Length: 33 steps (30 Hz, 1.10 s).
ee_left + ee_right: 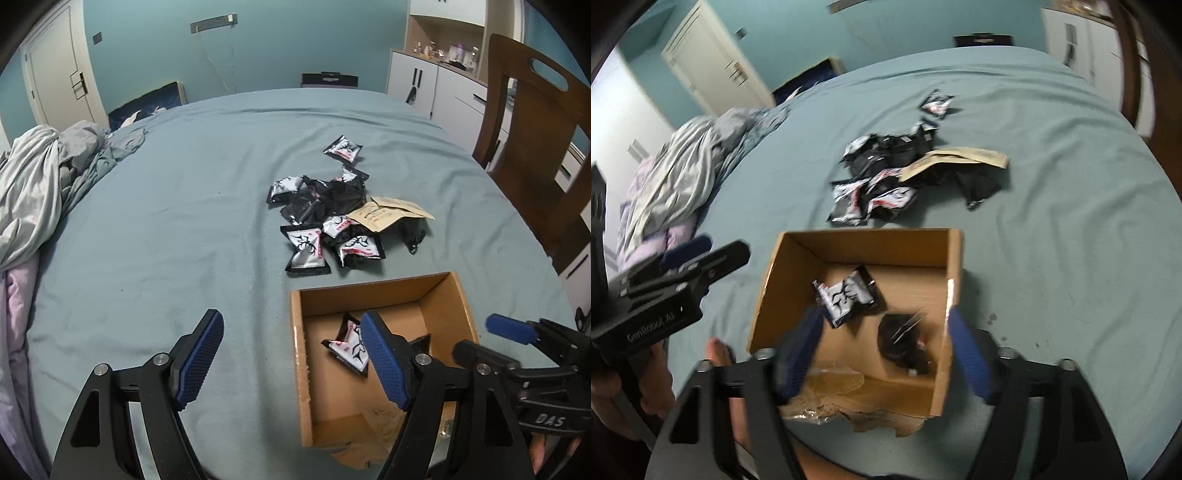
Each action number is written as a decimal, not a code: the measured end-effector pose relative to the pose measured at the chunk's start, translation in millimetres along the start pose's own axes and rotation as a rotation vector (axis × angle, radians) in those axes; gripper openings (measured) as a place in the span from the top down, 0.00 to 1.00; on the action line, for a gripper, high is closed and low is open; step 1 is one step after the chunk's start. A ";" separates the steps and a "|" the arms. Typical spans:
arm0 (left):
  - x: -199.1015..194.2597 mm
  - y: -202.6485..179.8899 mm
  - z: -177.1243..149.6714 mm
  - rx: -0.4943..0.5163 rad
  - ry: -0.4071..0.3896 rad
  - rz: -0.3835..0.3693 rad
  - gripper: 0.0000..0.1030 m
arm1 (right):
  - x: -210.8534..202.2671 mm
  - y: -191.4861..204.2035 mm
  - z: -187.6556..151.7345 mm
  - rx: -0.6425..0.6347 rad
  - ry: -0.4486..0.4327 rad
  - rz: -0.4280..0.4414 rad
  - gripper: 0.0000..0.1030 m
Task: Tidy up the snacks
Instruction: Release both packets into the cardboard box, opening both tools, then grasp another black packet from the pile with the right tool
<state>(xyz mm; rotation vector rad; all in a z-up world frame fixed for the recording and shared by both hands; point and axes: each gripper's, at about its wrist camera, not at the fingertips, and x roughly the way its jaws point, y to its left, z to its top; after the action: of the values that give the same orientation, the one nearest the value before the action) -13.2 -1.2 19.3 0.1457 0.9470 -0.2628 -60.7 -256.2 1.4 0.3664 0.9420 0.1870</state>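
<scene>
Both grippers gape wide, holding nothing: left (291,354) beside the box (376,291), right (886,350) above it, two packets (846,295) inside.

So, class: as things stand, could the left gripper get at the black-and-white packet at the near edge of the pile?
Probably yes. The left gripper is open and empty, and the packet lies uncovered on the bedsheet beyond the cardboard box.
</scene>
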 end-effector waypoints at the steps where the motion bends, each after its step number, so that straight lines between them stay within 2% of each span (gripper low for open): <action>1: -0.8 0.8 -0.2 -0.003 -0.003 0.003 0.22 | -3.1 0.1 -0.9 0.001 -0.012 0.003 0.27; 4: -3.6 2.4 -1.3 -0.003 -0.017 0.020 0.21 | -11.7 0.6 -6.3 -0.004 -0.047 -0.017 0.23; 9: -9.4 4.4 -3.8 -0.014 -0.028 0.032 0.20 | -23.2 4.0 -14.4 -0.014 -0.087 -0.057 0.23; 16: -18.2 -0.2 -8.1 -0.002 -0.053 0.056 0.17 | -29.5 4.0 -16.1 -0.017 -0.093 -0.069 0.23; 24: -15.1 -1.5 -8.9 0.009 -0.040 0.085 0.17 | -29.9 4.2 -13.9 -0.023 -0.100 -0.073 0.23; 33: -14.0 -1.7 -7.7 0.009 -0.032 0.084 0.17 | -26.7 6.0 -11.2 -0.043 -0.098 -0.092 0.23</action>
<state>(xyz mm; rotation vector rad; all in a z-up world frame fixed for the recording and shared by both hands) -27.5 1.2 26.4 0.1884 0.9057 -0.1914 -85.3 -256.5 17.9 0.2898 0.8551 0.1042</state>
